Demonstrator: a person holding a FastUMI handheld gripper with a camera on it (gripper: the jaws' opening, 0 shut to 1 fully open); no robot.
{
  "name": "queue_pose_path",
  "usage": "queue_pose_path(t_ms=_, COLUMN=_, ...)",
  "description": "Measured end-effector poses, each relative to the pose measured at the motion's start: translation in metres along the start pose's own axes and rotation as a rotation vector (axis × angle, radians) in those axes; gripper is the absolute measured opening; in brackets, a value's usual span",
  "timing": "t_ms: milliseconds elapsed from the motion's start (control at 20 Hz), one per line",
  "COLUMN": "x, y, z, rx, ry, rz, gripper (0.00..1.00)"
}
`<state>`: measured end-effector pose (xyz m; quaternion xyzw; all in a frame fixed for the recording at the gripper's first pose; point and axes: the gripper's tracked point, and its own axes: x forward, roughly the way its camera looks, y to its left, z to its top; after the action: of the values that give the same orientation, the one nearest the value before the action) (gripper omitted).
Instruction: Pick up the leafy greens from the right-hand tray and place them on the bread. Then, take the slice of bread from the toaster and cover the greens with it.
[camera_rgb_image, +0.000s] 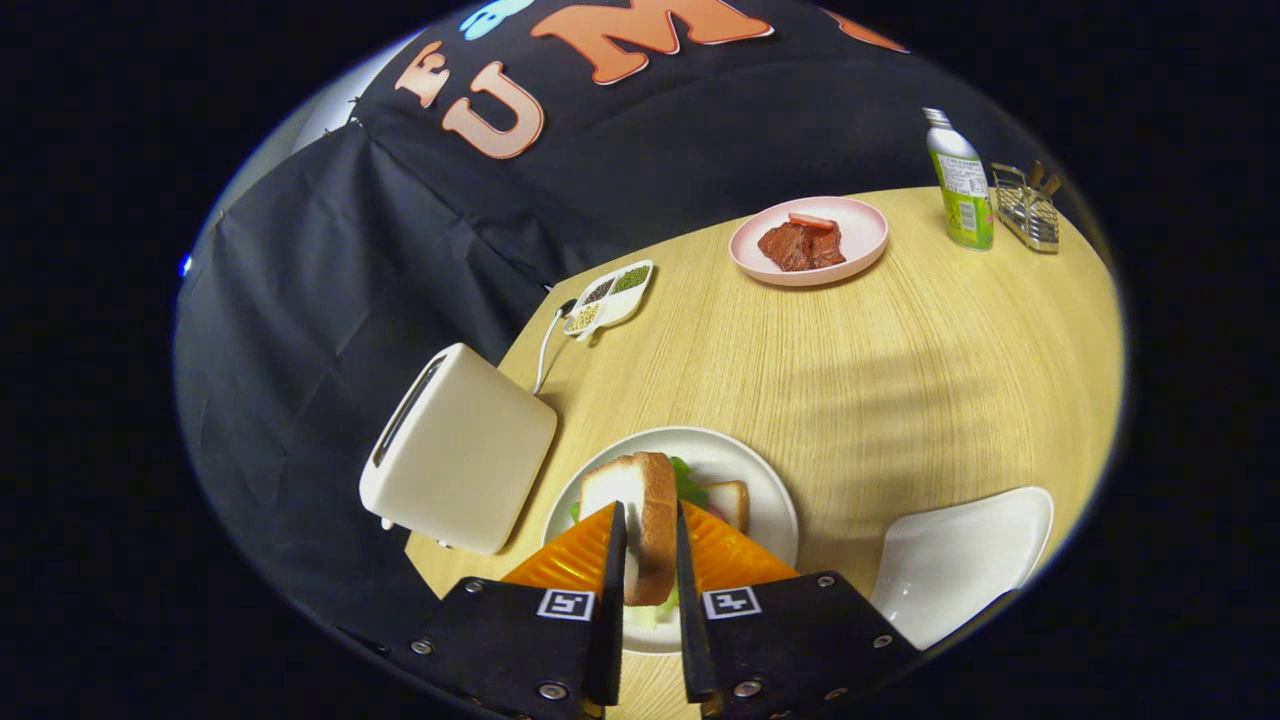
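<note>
My gripper (648, 530) is shut on a slice of bread (640, 500), which stands on edge between the two fingers. It hangs just above a round white plate (765, 490). On that plate leafy greens (688, 482) lie over a second bread slice (728, 502), partly hidden behind the held slice. The cream toaster (458, 448) stands just left of the plate, its slot facing up.
An empty white tray (960, 560) lies to the right of the plate. Farther back on the wooden table (900, 380) are a pink plate with meat (808, 242), a small divided dish of seeds (610, 296), a green bottle (960, 185) and a wire rack (1026, 208).
</note>
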<state>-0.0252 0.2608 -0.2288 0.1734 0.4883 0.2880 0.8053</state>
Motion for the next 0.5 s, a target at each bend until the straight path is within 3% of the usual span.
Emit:
queue_pose_path(t_ms=350, x=-0.014, y=-0.014, z=0.022, rx=-0.098, ry=-0.136, rz=-0.075, gripper=0.46)
queue_pose_path(t_ms=500, x=-0.041, y=-0.018, z=0.043, rx=-0.163, ry=-0.249, rz=-0.117, gripper=0.61)
